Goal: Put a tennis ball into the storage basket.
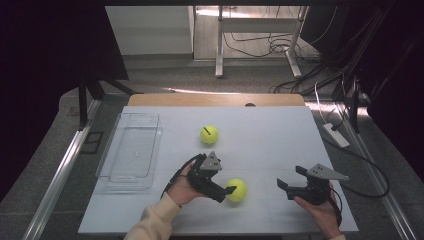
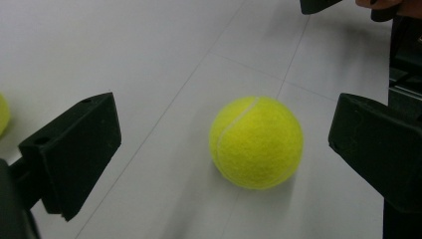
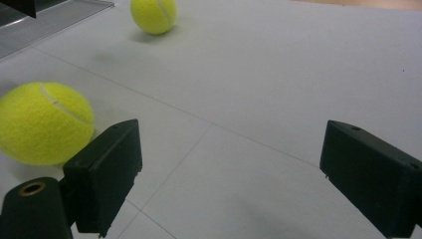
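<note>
Our left gripper (image 1: pixel 227 191) is spread wide around the near tennis ball (image 2: pixel 256 143) on the table (image 1: pixel 280 135), not touching it, ball dead ahead between the jaws, while our right gripper (image 1: pixel 289 186) hangs open farther off.

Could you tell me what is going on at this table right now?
A person holds a two-jaw gripper in each hand over a white table. The left gripper points at the nearer tennis ball; its jaws stand wide open either side of the ball without pressing on it. The right gripper hangs open with nothing between its jaws. A second tennis ball lies farther back, and a clear plastic tray sits at the left, apparently with nothing in it.
</note>
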Motion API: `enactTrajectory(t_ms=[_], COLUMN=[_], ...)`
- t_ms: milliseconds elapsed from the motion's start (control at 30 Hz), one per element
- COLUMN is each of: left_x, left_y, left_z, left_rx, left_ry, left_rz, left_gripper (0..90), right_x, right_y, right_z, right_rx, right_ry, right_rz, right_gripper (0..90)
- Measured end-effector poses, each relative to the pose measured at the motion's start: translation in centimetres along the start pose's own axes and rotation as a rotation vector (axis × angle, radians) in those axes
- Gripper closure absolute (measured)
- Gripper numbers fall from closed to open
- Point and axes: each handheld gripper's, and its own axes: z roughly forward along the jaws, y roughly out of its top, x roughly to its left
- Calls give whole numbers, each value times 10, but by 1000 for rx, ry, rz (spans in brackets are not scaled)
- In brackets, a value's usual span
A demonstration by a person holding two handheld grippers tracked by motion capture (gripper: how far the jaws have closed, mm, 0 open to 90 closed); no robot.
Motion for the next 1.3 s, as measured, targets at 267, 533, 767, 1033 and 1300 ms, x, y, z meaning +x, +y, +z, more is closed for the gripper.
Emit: enactTrajectory(t_ms=[267,533,767,1033,1300], left_x=[-4,-5,-7,-9,-10], left_y=[-2,-3,-2,-1,-1], left_z=[9,15,21,27,33], left_rx=[18,31,38,51,67], left_ry=[-21,-27,-39,-48,-51], left_rz=[6,5,8,12,17], left_gripper=[11,10,10,10,8], right_x=[0,0,0,0,0], right_y=[0,0,0,0,0], right_z=[0,0,1,0,0], right_rx=[3,3,3,3,6], right_ry=[-2,-2,-2,-3,-5], right_rz=[-4,-2,-2,0,-1], right_gripper=[97,96,97,96,96])
